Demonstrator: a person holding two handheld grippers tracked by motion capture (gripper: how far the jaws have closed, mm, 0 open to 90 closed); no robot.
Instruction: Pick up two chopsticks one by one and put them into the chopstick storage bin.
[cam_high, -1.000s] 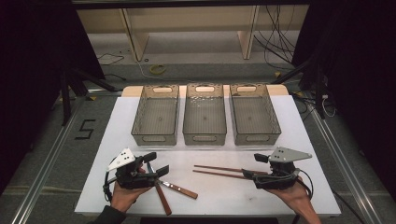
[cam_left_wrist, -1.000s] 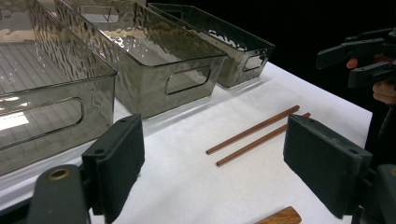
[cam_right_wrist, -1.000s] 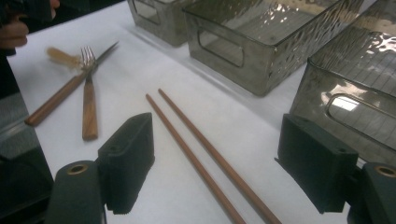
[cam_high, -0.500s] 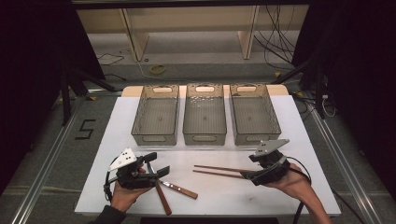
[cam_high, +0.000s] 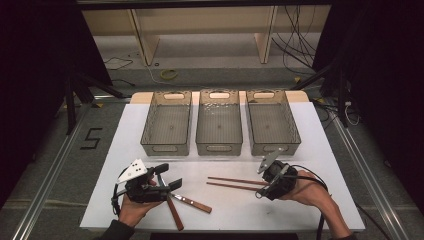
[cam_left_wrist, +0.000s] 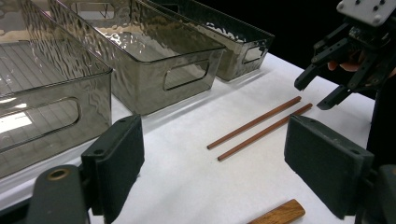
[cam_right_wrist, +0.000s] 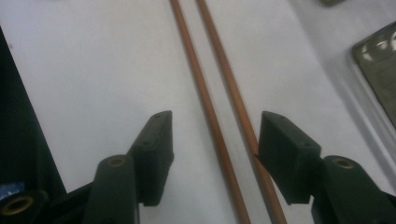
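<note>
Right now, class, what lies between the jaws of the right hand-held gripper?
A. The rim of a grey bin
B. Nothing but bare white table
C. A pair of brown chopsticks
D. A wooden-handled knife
C: in the right gripper view the right hand-held gripper straddles the pair of brown chopsticks lying on the white table; its jaws have just been closing, with the pads not yet pressing both sticks.

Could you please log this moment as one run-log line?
right gripper: jaws closing around chopsticks, no grip yet | left gripper: open beside knives
</note>
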